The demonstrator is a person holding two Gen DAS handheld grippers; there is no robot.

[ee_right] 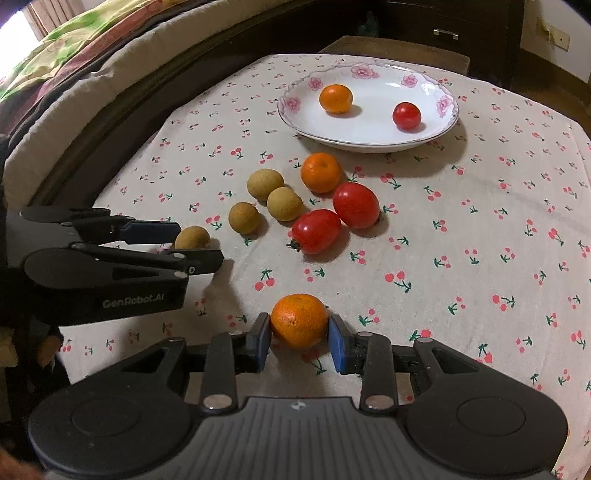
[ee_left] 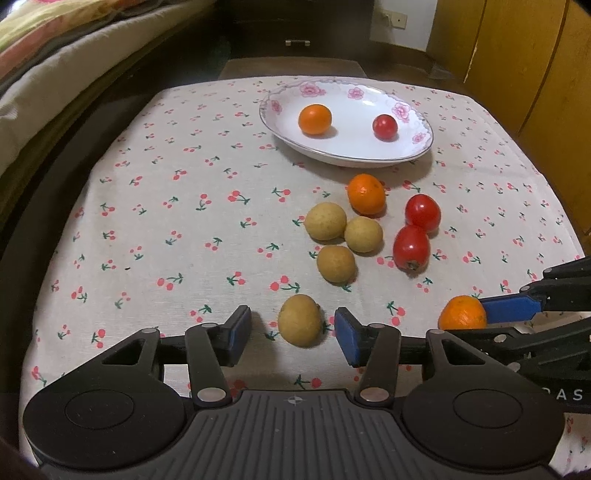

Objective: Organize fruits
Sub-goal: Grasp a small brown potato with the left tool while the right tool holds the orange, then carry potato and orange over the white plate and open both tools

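Note:
My left gripper [ee_left: 291, 316] is open around a tan longan [ee_left: 300, 320] on the cherry-print cloth, with a gap on each side. My right gripper [ee_right: 298, 325] is shut on an orange [ee_right: 299, 320] that rests on the cloth; both blue pads touch it. A white flowered plate [ee_left: 347, 157] at the far side holds one orange [ee_left: 314, 119] and one red tomato [ee_left: 385, 127]. Between plate and grippers lie another orange [ee_left: 366, 194], three longans [ee_left: 335, 263] and two tomatoes [ee_left: 410, 248].
A bed with quilts [ee_left: 55, 74] runs along the left of the table. Yellow wooden cabinet doors [ee_left: 535, 74] stand at the right. A dark drawer unit [ee_left: 295, 29] and a stool top [ee_left: 291, 68] lie beyond the far edge.

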